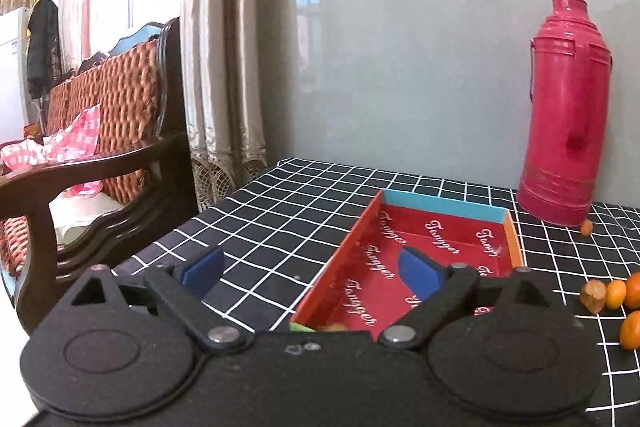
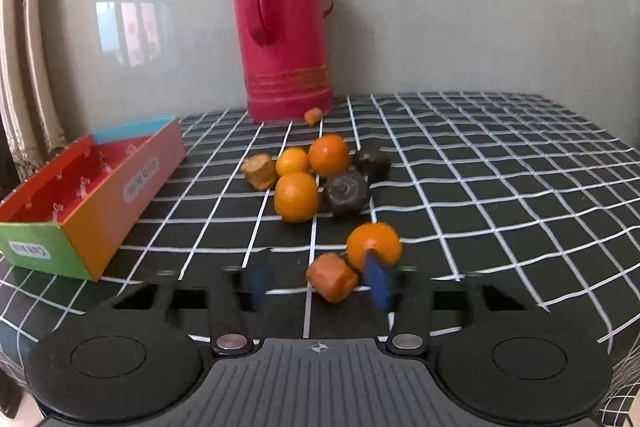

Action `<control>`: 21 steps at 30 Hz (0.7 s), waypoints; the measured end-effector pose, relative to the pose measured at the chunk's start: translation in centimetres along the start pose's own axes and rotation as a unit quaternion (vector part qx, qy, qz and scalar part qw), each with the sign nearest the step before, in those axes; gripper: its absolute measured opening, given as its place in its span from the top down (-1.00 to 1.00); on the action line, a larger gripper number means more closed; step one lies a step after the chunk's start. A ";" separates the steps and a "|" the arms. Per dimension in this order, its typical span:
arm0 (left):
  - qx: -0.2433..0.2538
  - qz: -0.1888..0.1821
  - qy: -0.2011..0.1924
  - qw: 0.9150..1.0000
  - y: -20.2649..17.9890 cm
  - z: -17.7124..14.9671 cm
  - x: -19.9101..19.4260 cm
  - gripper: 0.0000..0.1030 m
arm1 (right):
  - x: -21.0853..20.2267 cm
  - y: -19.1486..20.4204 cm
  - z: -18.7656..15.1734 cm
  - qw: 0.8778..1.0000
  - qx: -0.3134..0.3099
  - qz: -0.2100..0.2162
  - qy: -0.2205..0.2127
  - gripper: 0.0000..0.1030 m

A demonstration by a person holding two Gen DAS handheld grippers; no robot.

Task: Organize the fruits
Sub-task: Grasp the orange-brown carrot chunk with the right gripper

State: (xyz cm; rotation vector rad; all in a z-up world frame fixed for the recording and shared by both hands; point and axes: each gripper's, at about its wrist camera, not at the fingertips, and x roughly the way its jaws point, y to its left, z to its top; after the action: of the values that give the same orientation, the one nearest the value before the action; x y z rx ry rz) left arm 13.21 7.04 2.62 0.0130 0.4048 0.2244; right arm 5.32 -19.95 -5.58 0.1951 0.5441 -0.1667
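Note:
A red cardboard box (image 1: 436, 251) with a blue far wall lies on the checked tablecloth; it also shows in the right wrist view (image 2: 100, 187). My left gripper (image 1: 312, 273) is open over the box's near left corner, empty. Small fruit bits (image 1: 316, 327) show in the box's near end. My right gripper (image 2: 318, 281) is open around an orange carrot-like chunk (image 2: 332, 277), with an orange kumquat (image 2: 374, 245) just beyond. Several more kumquats (image 2: 296, 197), a tan chunk (image 2: 260, 171) and two dark chestnut-like fruits (image 2: 346, 193) lie mid-table.
A tall pink thermos (image 2: 284, 19) stands at the back against the grey wall, a small orange piece (image 2: 313, 115) at its base. A wooden wicker chair (image 1: 100, 131) stands left of the table. The table's edge runs along the left.

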 end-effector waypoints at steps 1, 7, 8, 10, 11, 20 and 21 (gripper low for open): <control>-0.005 0.000 0.003 1.000 0.2 0.1 0.2 -0.70 | 0.1 0.0 -0.1 1.000 -0.001 -0.002 0.001 0.41; -0.042 0.009 0.027 0.999 2.1 0.2 0.8 -0.70 | 0.5 0.9 -0.4 0.999 -0.028 -0.018 -0.004 0.43; -0.047 0.011 0.030 0.998 2.4 0.2 1.0 -0.70 | 0.6 1.1 -0.5 0.999 -0.033 -0.020 -0.004 0.43; -0.053 0.015 0.036 0.998 2.9 0.2 1.2 -0.70 | 0.7 1.3 -0.4 0.999 -0.036 -0.020 -0.003 0.43; -0.055 0.016 0.038 0.998 3.1 0.2 1.2 -0.70 | 0.7 1.2 -0.3 0.999 -0.031 -0.015 -0.002 0.43; -0.097 0.046 0.052 0.993 5.7 0.3 1.8 -0.72 | -1.1 3.5 2.1 0.992 0.002 0.109 -0.064 0.44; -0.099 0.047 0.056 0.992 5.9 0.3 2.0 -0.72 | -1.4 4.5 2.6 0.989 -0.007 0.130 -0.074 0.44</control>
State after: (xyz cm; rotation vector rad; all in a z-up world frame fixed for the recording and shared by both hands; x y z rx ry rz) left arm 13.80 13.25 2.43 -0.1760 0.4921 0.3590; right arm 6.38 -16.05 -2.08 0.2367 0.3669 0.0753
